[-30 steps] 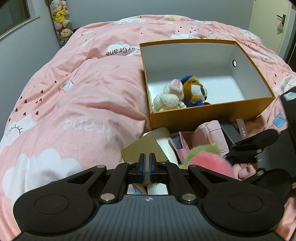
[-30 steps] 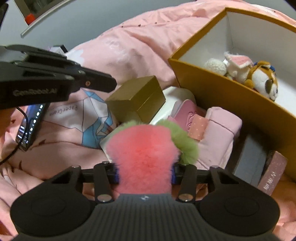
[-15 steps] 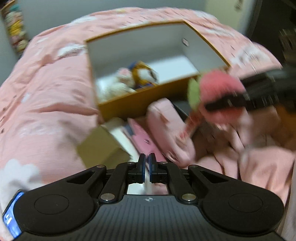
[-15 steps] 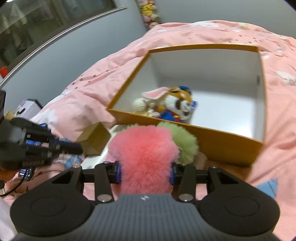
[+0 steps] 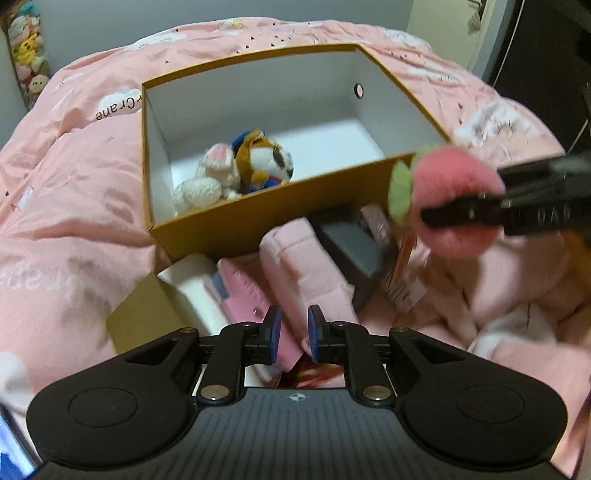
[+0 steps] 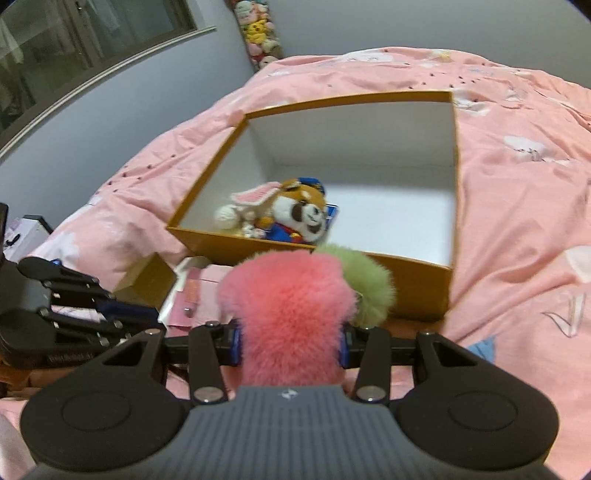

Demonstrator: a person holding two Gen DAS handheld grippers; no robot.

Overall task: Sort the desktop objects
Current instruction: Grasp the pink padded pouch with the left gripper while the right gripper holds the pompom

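An open orange box (image 5: 236, 225) with a white inside lies on the pink bed; it also shows in the right wrist view (image 6: 413, 284). A white rabbit plush (image 5: 212, 177) and a tiger plush (image 5: 264, 162) lie in its near left corner. My right gripper (image 6: 290, 341) is shut on a fluffy pink plush with green leaves (image 6: 291, 310), held in the air just before the box's near wall; the plush also shows in the left wrist view (image 5: 456, 195). My left gripper (image 5: 291, 334) is slightly open and empty, low over a pile of pink items (image 5: 299, 266).
In front of the box lie a gold small box (image 5: 144, 317), a white item (image 5: 192, 280), a dark grey box (image 5: 351, 243) and pink pouches. A row of plush toys (image 6: 258, 29) hangs on the far wall. A phone (image 5: 11, 450) lies at bottom left.
My right gripper has lifted the pink plush off the pile and carried it up toward the box's near wall. My left gripper has swung right and its jaws have parted a little.
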